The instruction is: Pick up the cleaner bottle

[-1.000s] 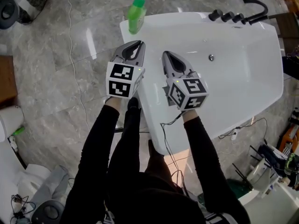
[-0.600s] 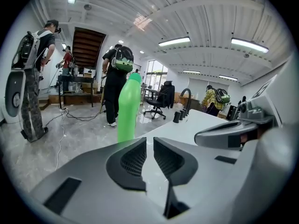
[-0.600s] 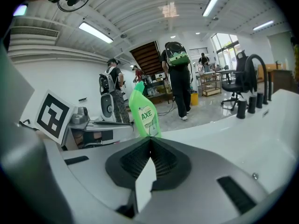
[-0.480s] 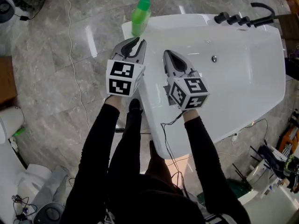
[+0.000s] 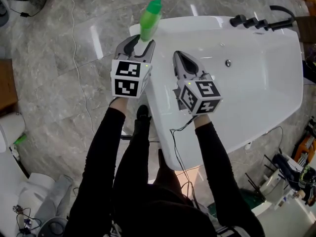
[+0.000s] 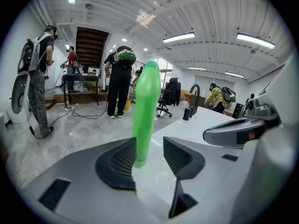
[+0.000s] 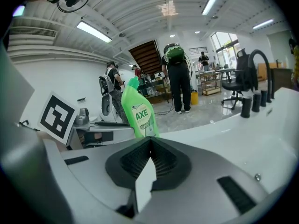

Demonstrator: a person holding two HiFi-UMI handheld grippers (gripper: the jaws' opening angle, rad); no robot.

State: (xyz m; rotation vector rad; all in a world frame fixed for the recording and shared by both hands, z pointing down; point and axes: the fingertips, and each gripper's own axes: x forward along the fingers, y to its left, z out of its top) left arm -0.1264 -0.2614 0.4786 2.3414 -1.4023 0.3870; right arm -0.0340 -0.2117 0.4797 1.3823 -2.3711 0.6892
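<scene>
1. The cleaner bottle (image 5: 149, 19), bright green with a matching cap, stands upright on the corner of the white bathtub's (image 5: 256, 78) rim. It is right at the tips of your left gripper (image 5: 140, 42).
2. In the left gripper view the cleaner bottle (image 6: 145, 111) rises in line with the gap between the jaws of the left gripper (image 6: 149, 146), nearer the left-hand pad. The jaws have just been opening and now stand well apart. Neither pad presses on the bottle, and the gripper holds nothing.
3. Your right gripper (image 5: 183, 63) hangs over the tub's near rim, just beside the left one. From it, the bottle (image 7: 138, 113) lies ahead and to the left, its label facing that camera.
4. The right gripper's (image 7: 150, 143) jaws are pressed together, with nothing between them.
5. Each gripper carries its cube of black-and-white square markers at the back, toward your black sleeves.
6. Black tap fittings (image 5: 252, 21) stand on the tub's far rim, ahead and right of the right gripper.
7. Grey marbled floor (image 5: 49, 58) lies to the left of the left gripper, and people (image 6: 119, 80) stand on it in the distance.
</scene>
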